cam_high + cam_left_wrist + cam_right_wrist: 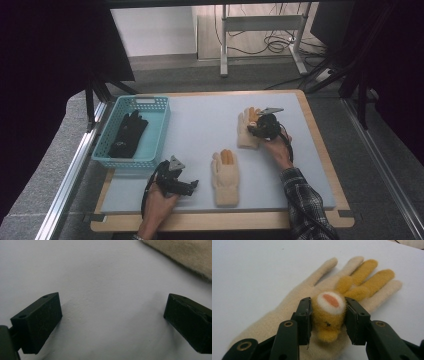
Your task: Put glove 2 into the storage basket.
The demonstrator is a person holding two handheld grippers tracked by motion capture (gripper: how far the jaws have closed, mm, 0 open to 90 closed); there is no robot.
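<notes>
Already the black woollen glove lies in the turquoise plastic basket; right gripper clamps the far cream fleece glove's yellow plush animal head; left gripper gapes, released.

This looks like a lab or test room set up for recording, not a home. A wooden-edged table carries a pale grey-blue mat laid squarely as a work surface, and it sits inside a frame of silver aluminium rails with black struts rising at the left. The floor is plain grey carpet. Behind the table stands a white metal desk frame with loose black cables trailing under it along a white wall. Dark curtain-like screens close off both sides. A person's hand holds a black hand-held gripper with a trailing cable.
</notes>
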